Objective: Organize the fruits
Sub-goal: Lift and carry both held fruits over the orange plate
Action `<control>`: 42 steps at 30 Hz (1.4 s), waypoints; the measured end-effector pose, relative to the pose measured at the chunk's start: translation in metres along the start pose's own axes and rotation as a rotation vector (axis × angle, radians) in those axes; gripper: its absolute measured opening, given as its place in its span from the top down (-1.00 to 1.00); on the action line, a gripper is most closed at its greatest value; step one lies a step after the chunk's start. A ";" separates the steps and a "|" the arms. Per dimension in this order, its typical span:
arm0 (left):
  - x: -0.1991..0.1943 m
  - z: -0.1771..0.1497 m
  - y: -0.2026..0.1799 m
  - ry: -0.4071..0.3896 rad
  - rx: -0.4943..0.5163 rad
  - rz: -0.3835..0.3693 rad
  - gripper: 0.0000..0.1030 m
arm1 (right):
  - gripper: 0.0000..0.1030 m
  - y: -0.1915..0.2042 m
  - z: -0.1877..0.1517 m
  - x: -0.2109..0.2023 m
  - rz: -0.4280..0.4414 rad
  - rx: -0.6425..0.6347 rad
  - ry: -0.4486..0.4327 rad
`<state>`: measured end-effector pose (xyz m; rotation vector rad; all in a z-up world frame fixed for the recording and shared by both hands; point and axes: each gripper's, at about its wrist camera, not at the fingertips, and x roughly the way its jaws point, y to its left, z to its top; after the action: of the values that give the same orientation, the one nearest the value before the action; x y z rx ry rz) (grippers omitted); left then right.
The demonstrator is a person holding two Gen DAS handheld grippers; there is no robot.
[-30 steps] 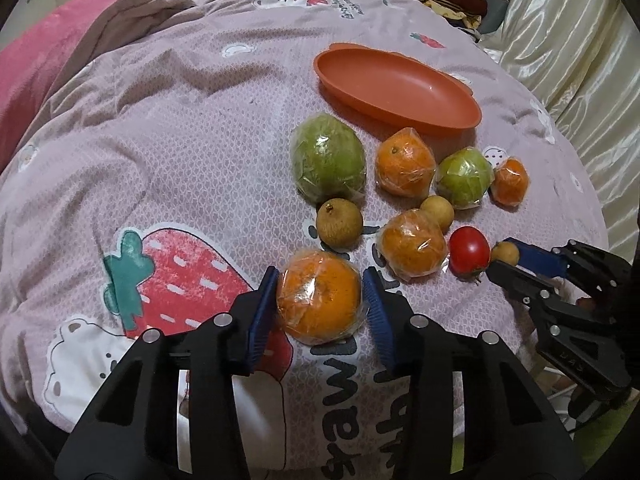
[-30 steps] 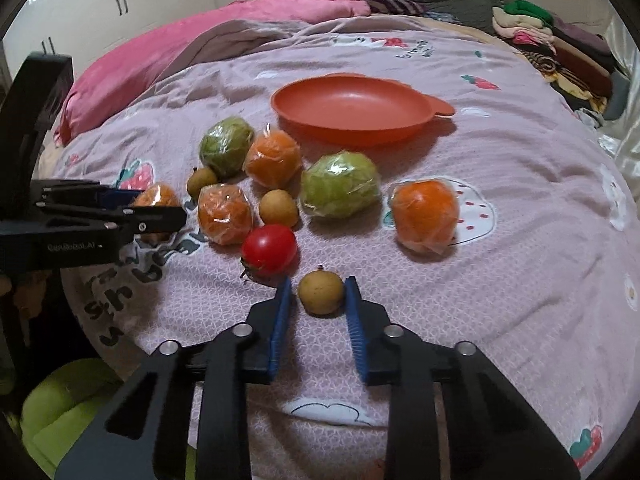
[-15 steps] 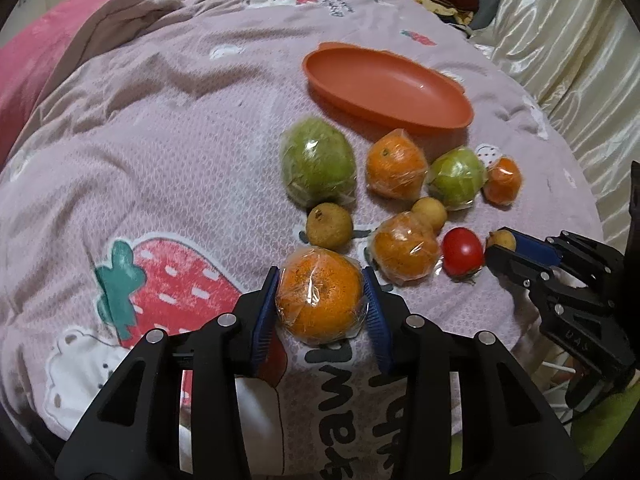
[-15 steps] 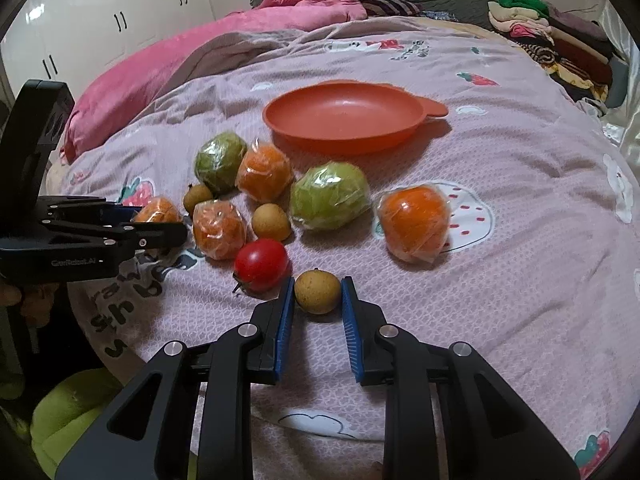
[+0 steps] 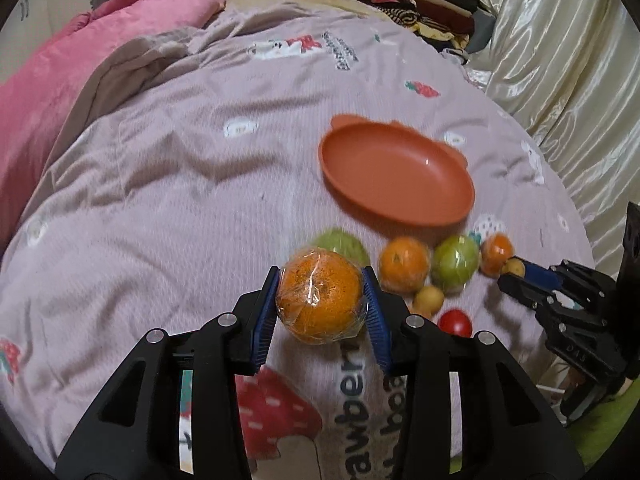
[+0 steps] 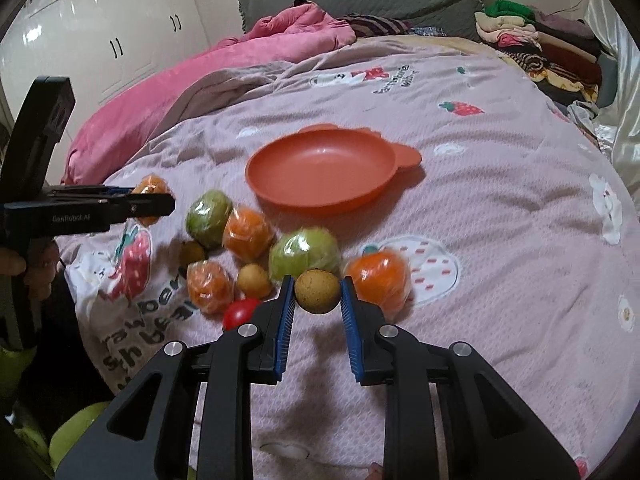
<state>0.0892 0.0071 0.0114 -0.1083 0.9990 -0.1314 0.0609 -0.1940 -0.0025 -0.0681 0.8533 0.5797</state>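
Observation:
My left gripper (image 5: pixel 320 300) is shut on a plastic-wrapped orange (image 5: pixel 320 298), held above the bedspread. My right gripper (image 6: pixel 317 291) is shut on a small brown round fruit (image 6: pixel 317 291), also lifted off the cloth. An empty orange plate (image 6: pixel 320 172) lies beyond the fruit cluster, seen too in the left wrist view as the plate (image 5: pixel 396 176). On the cover remain wrapped oranges (image 6: pixel 246 234), (image 6: pixel 378 276), (image 6: pixel 210 286), green wrapped fruits (image 6: pixel 304 256), (image 6: pixel 208 218), a small yellow fruit (image 6: pixel 254 280) and a red tomato (image 6: pixel 240 312). The left gripper (image 6: pixel 152 204) with its orange shows at the left of the right wrist view.
A pink quilt (image 6: pixel 192 92) is bunched at the bed's far left. Folded clothes (image 6: pixel 536 44) are stacked at the far right by a shiny cream curtain (image 5: pixel 560 60). A hand (image 6: pixel 16 268) holds the left tool near the bed's front edge.
Both grippers closed onto their fruits and rose off the bedspread. The orange and the small brown fruit now hang above the cloth, and the plate sits lower and nearer in both views.

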 end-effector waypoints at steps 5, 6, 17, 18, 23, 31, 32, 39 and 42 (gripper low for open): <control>0.009 0.022 -0.008 -0.004 0.026 -0.016 0.38 | 0.57 -0.002 0.017 -0.001 0.002 -0.017 -0.026; 0.011 0.026 -0.009 -0.004 0.031 -0.021 0.38 | 0.57 -0.002 0.020 0.000 0.003 -0.021 -0.030; 0.048 0.070 -0.021 0.027 0.053 -0.045 0.38 | 0.57 -0.008 0.061 0.027 -0.019 -0.074 -0.031; 0.054 0.074 -0.022 0.039 0.054 -0.048 0.38 | 0.57 -0.009 0.062 0.030 -0.020 -0.075 -0.028; 0.069 0.085 -0.028 0.057 0.062 -0.060 0.38 | 0.57 -0.010 0.068 0.044 -0.005 -0.088 -0.008; 0.086 0.086 -0.029 0.086 0.066 -0.079 0.38 | 0.57 -0.006 0.072 0.058 -0.002 -0.127 0.028; 0.087 0.085 -0.030 0.089 0.070 -0.076 0.38 | 0.57 -0.006 0.073 0.059 -0.005 -0.130 0.032; 0.090 0.084 -0.030 0.087 0.090 -0.076 0.38 | 0.57 -0.002 0.074 0.066 -0.011 -0.154 0.054; 0.090 0.085 -0.028 0.083 0.092 -0.074 0.38 | 0.57 0.000 0.074 0.068 -0.011 -0.164 0.063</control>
<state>0.2068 -0.0327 -0.0132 -0.0566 1.0706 -0.2510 0.1467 -0.1422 -0.0027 -0.2413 0.8649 0.6387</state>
